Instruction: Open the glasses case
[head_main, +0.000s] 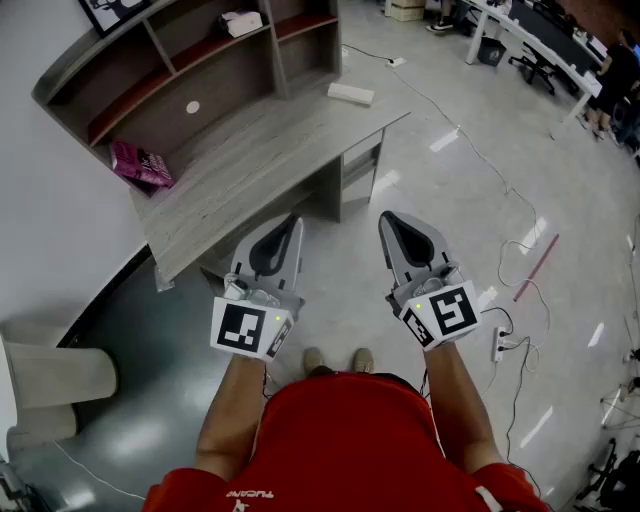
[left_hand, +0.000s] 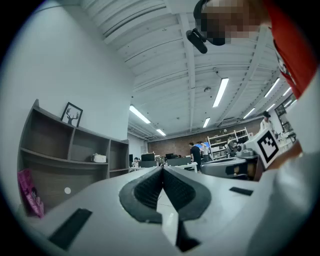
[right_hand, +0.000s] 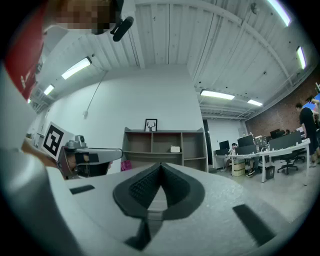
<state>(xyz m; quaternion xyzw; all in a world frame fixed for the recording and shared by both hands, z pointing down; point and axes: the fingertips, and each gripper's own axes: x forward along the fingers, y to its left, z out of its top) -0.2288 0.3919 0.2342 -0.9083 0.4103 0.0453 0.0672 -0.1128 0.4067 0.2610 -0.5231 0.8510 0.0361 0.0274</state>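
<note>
A flat white oblong case (head_main: 351, 94) lies near the far right corner of the grey wooden desk (head_main: 260, 170); I cannot tell whether it is the glasses case. Both grippers are held side by side at waist height over the floor, well short of the desk. My left gripper (head_main: 296, 220) (left_hand: 162, 168) is shut with nothing between its jaws. My right gripper (head_main: 386, 217) (right_hand: 161, 164) is also shut and empty. Both point roughly level toward the desk and shelves.
A shelf unit (head_main: 170, 70) stands on the desk's back, with a white item (head_main: 240, 22) on one shelf and a pink packet (head_main: 140, 165) at the desk's left end. Cables (head_main: 500, 190) and a power strip (head_main: 499, 344) lie on the glossy floor to the right. Office desks (head_main: 540, 40) stand far right.
</note>
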